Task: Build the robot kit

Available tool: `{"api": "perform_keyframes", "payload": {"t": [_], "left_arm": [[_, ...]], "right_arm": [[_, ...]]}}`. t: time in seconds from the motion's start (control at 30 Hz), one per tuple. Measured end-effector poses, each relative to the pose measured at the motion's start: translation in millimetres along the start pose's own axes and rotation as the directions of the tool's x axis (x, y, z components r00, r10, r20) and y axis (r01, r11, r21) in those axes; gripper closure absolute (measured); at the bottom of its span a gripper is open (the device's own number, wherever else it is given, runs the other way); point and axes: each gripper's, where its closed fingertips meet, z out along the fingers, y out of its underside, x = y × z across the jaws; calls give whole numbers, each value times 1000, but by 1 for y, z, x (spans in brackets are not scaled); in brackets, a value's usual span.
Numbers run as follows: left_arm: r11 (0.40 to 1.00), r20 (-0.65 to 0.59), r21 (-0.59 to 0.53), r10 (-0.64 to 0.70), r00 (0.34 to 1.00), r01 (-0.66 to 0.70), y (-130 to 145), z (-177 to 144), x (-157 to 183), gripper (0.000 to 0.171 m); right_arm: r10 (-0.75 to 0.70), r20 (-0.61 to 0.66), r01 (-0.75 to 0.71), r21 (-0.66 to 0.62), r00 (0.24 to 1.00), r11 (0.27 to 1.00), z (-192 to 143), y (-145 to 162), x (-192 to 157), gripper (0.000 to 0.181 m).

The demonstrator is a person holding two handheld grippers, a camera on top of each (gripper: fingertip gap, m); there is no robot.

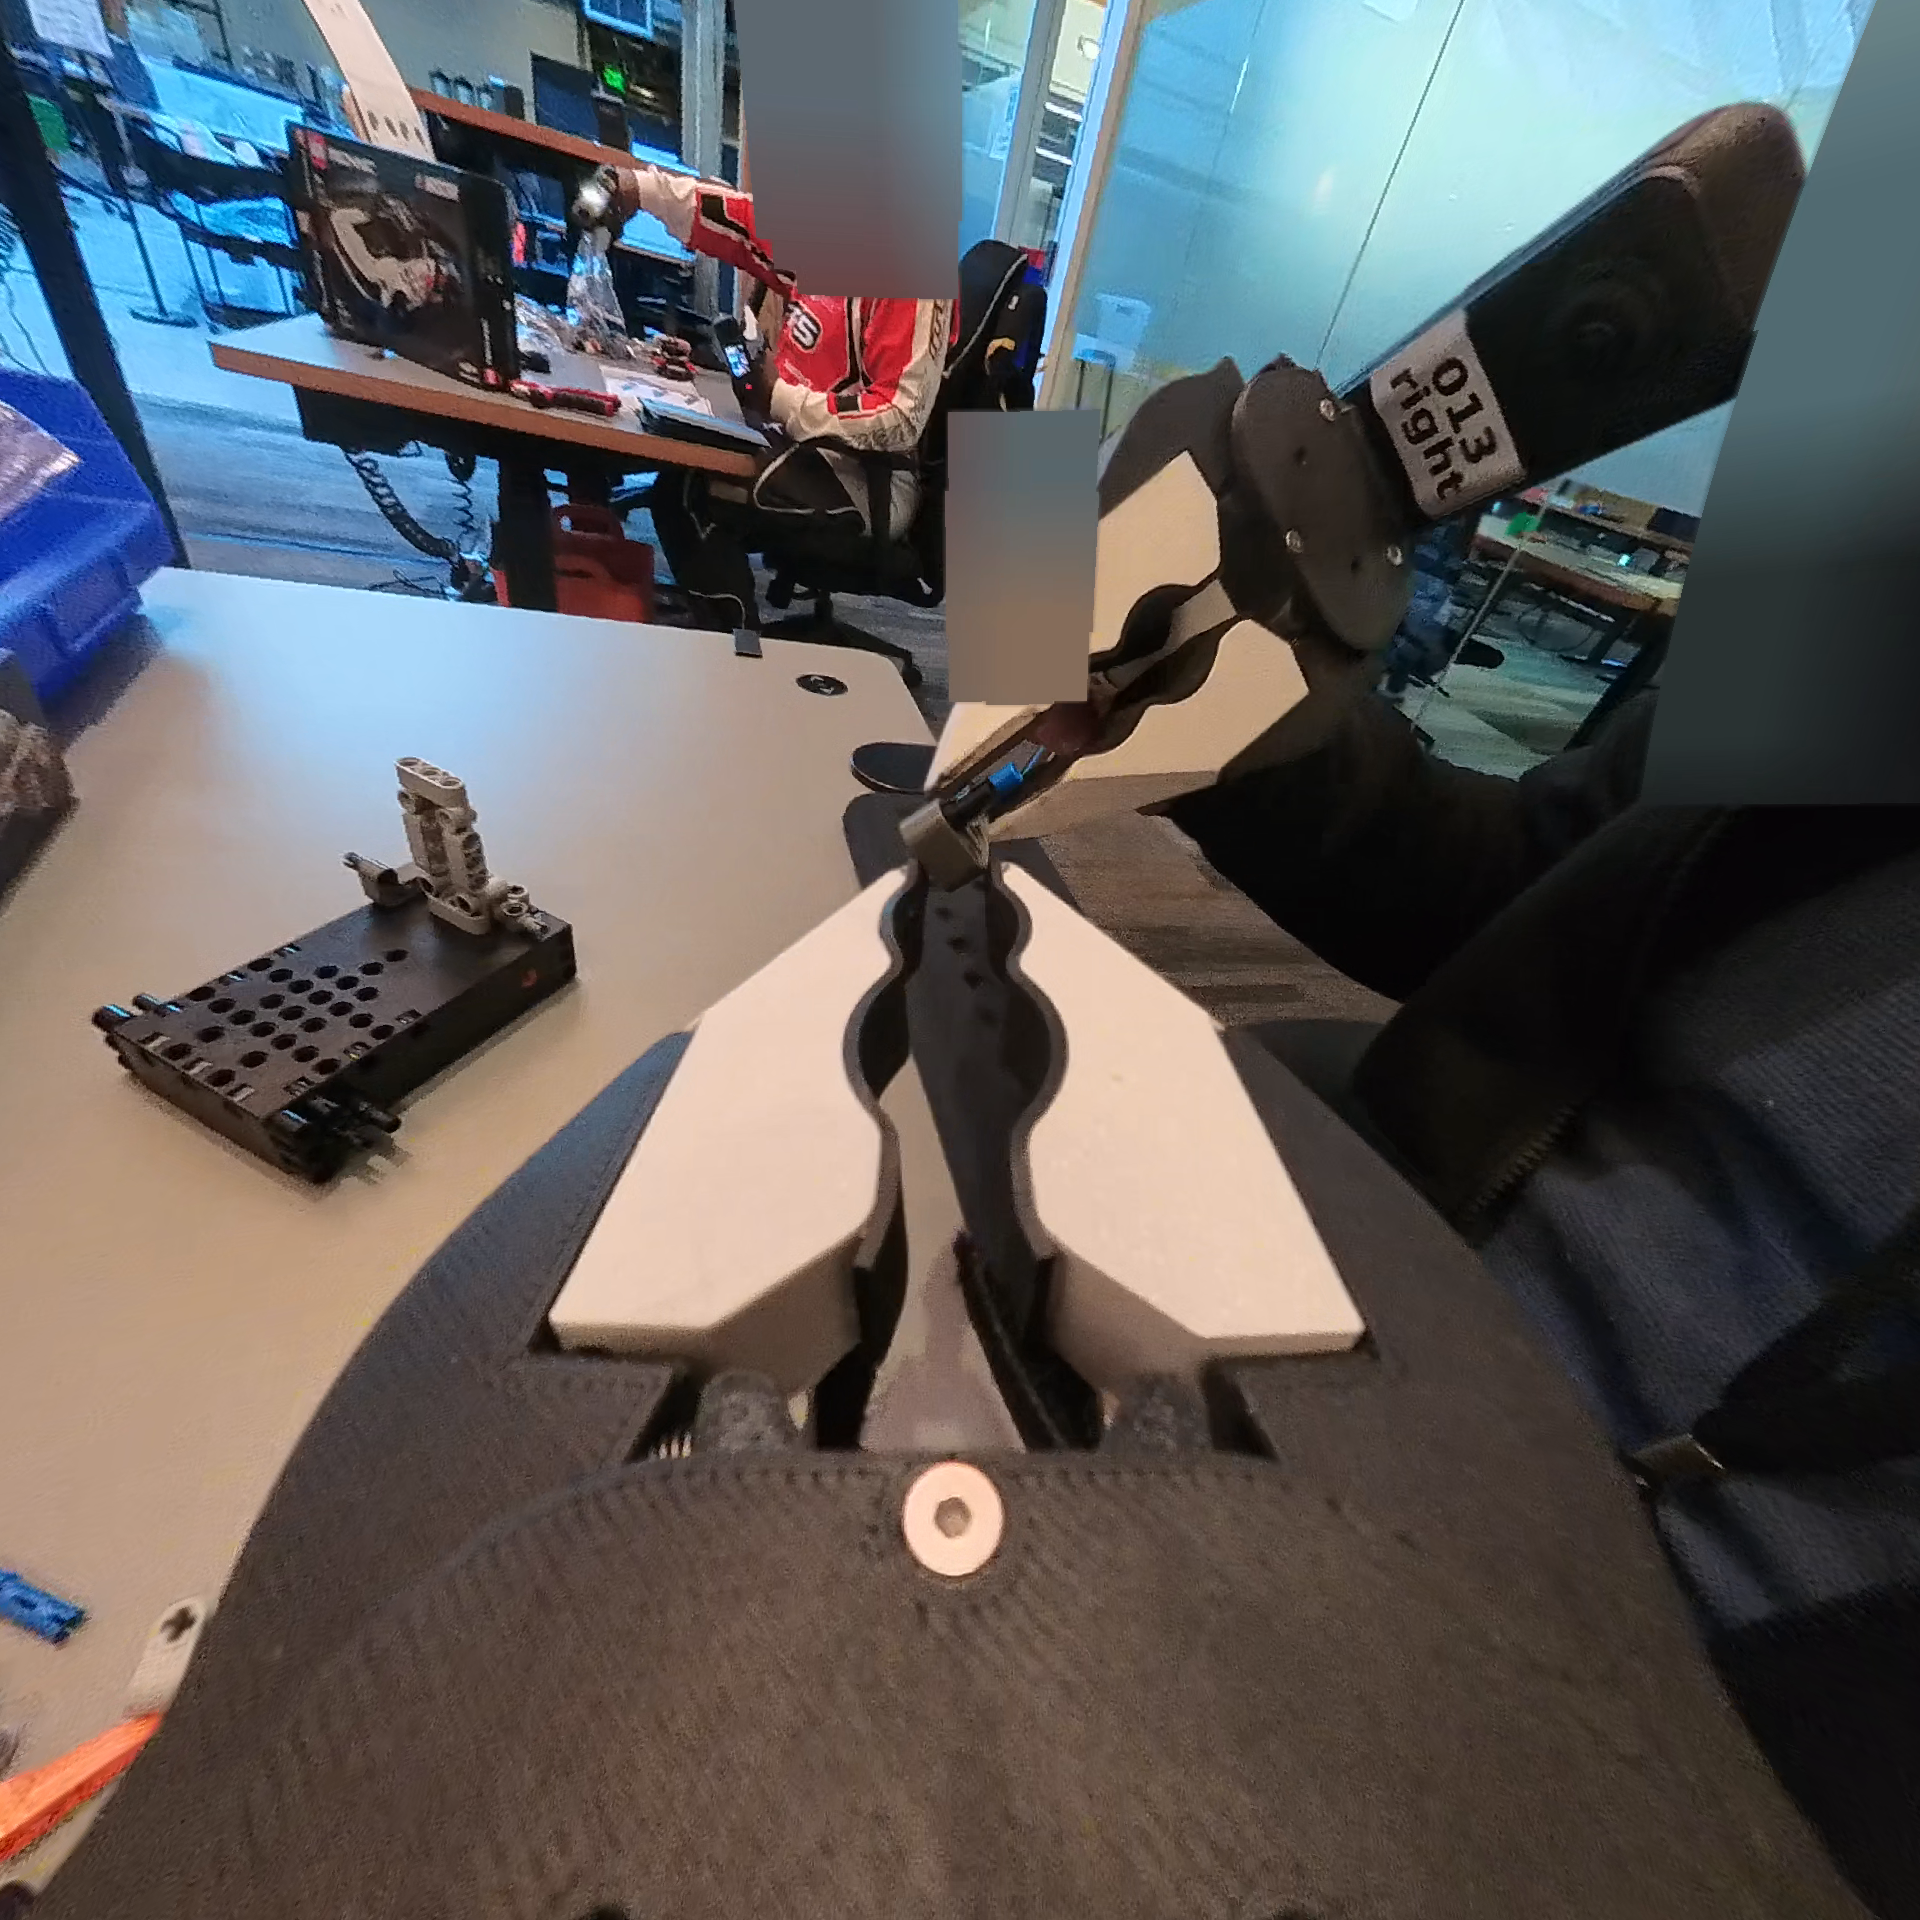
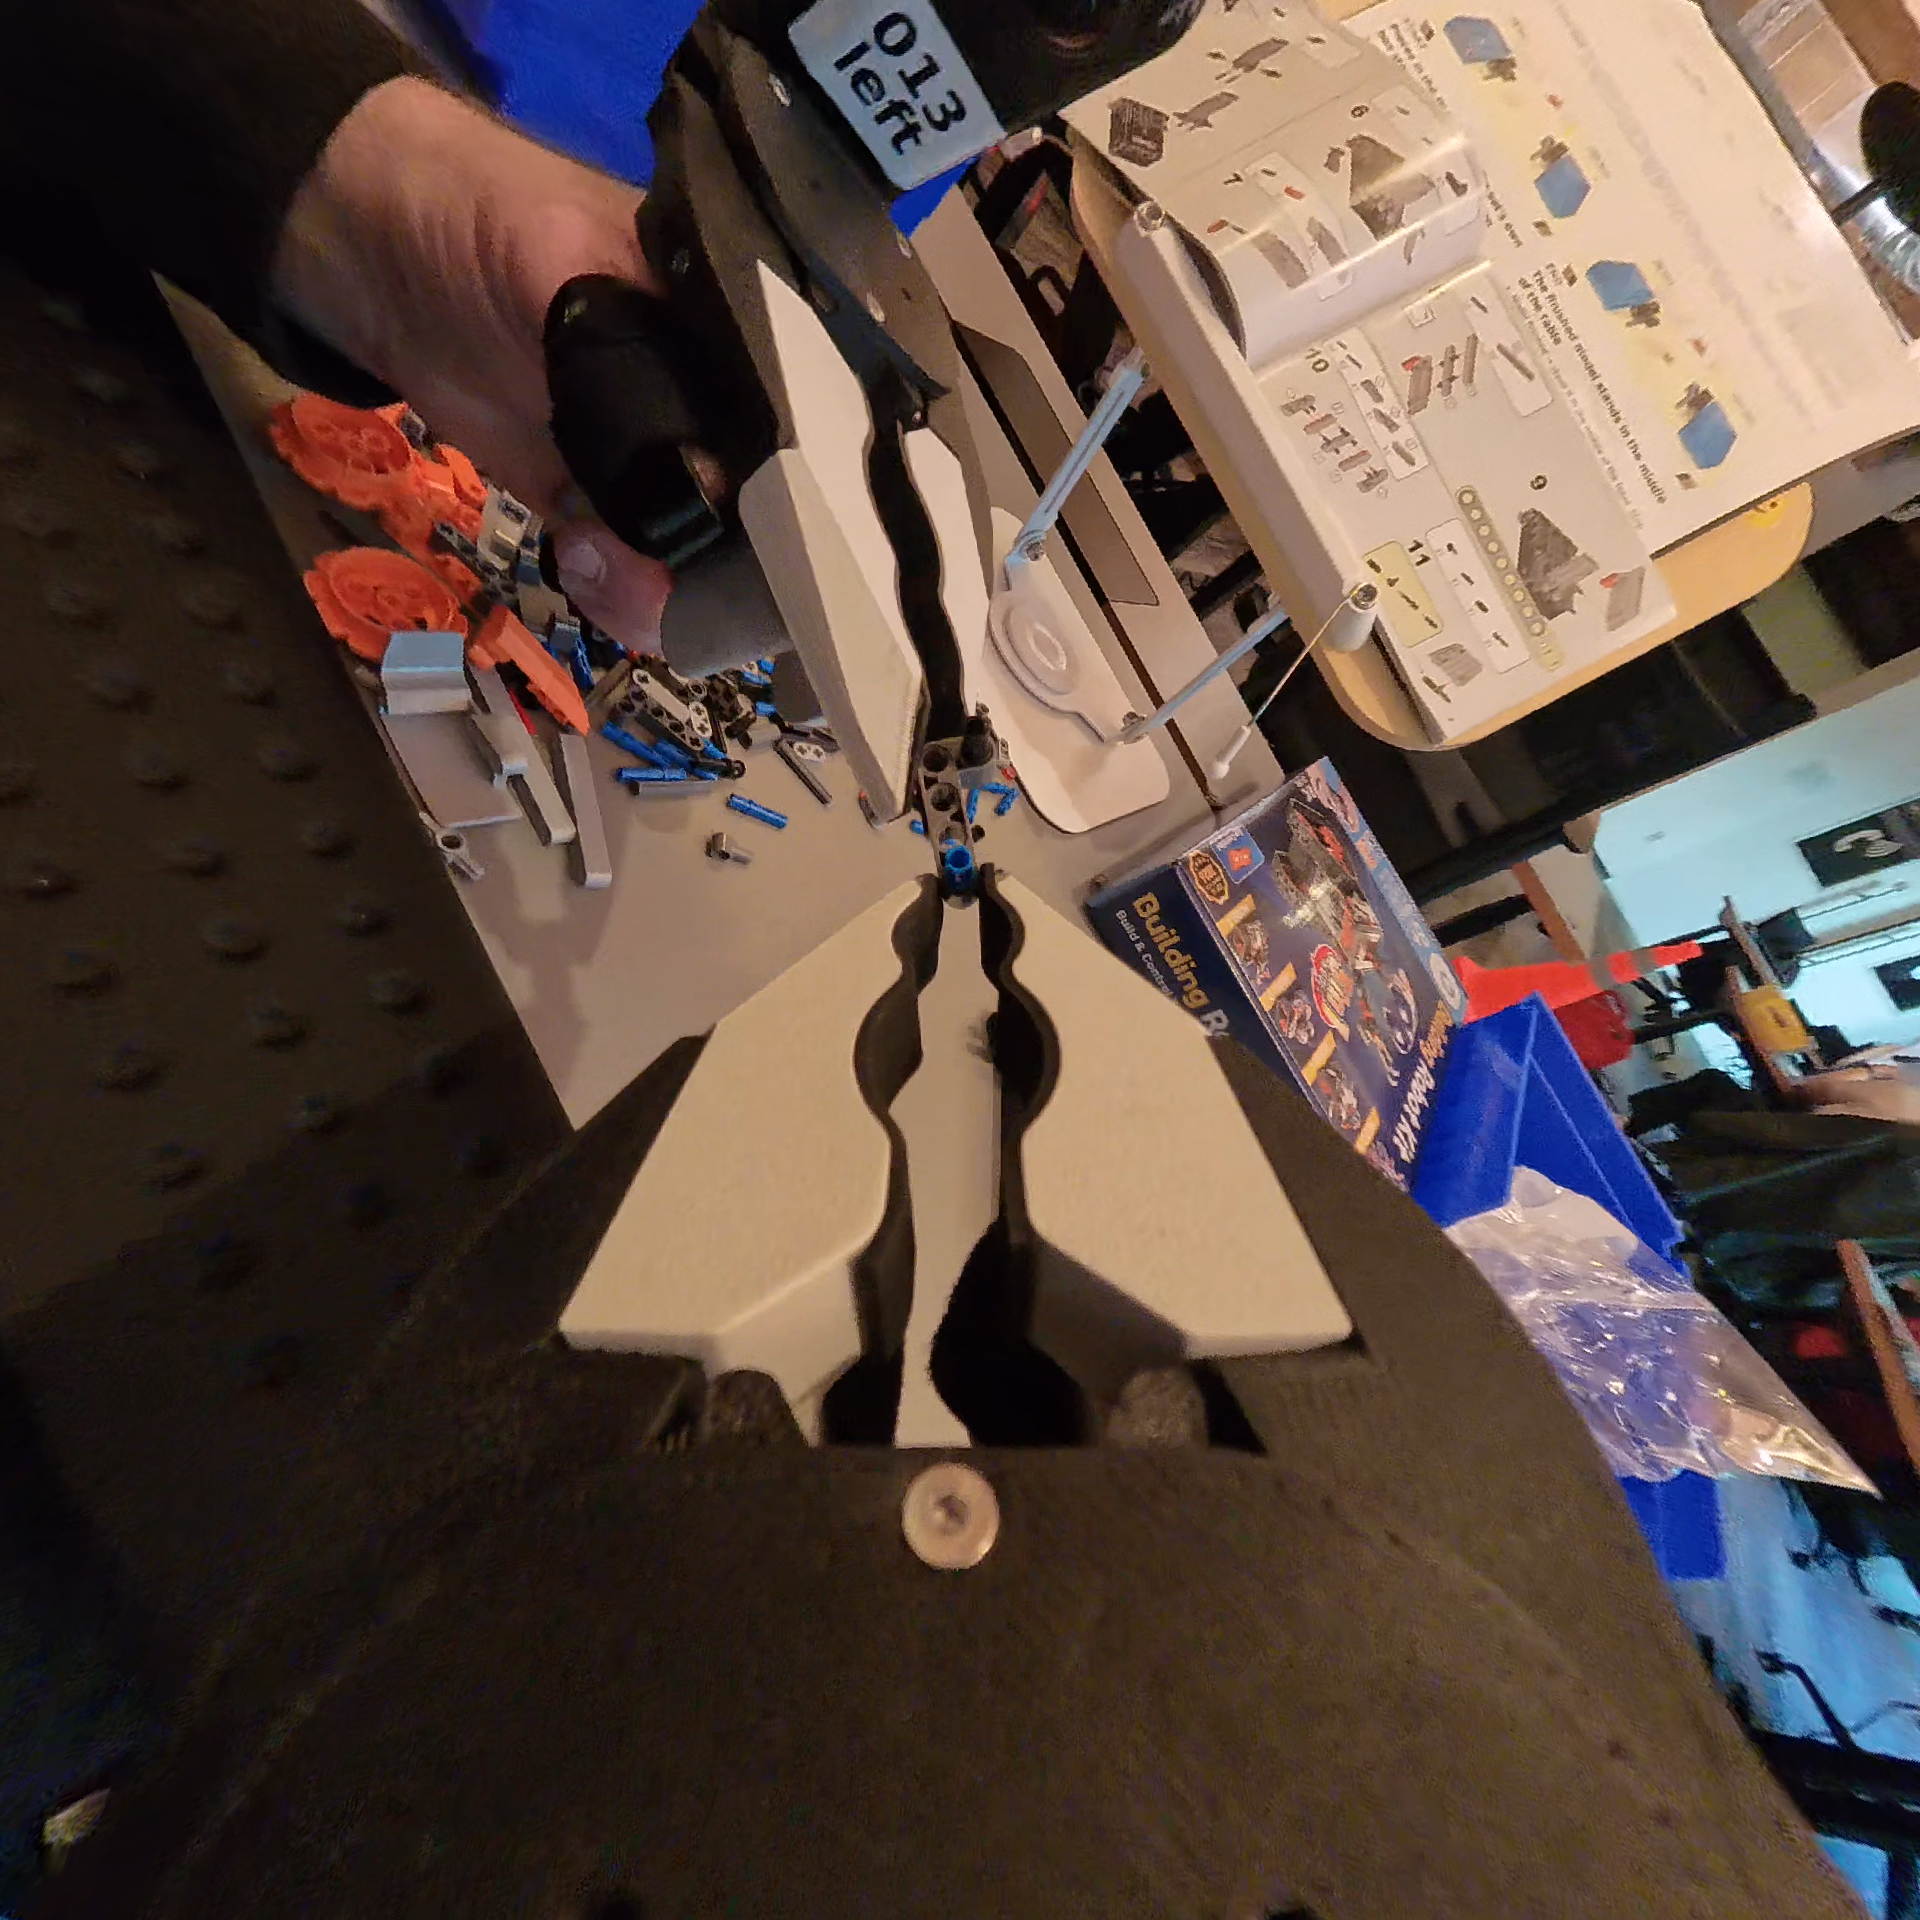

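Left hand-held gripper (image 1: 951, 883): fingers closed on a black perforated beam (image 1: 961, 940), a stiff, light plastic building part that runs back between the pads, with a small grey connector (image 1: 940, 831) at its far end, just past the fingertips. Right hand-held gripper (image 2: 961, 899): fingers pinched together on a blue pin (image 2: 957, 864), tiny, hard and smooth, likely to slip or twist unless held square across its shaft. The pin tip meets the end of the beam, so the two grippers stand tip to tip above the bench (image 1: 520, 727) edge. Take the beam by its flat sides, as here. Farther out: a black perforated plate assembly (image 1: 332, 1018) with a grey upright on the bench; loose blue pins (image 2: 665, 758) and orange wheel parts (image 2: 384, 520); an open instruction booklet (image 2: 1455, 343) on a stand; a blue kit box (image 2: 1299, 966).
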Motion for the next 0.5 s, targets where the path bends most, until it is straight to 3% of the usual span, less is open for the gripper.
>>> {"api": "perform_keyframes", "payload": {"t": [0.23, 0.5], "left_arm": [[1000, -10, -16, 15, 1000, -15, 7, 5, 2, 165], [998, 11, -9, 60, 998, -60, 6, 6, 1, 167]], "right_arm": [[-17, -56, 16, -24, 998, 1000, -2, 7, -4, 175], [94, -26, -93, 24, 995, 995, -1, 8, -5, 167]]}}
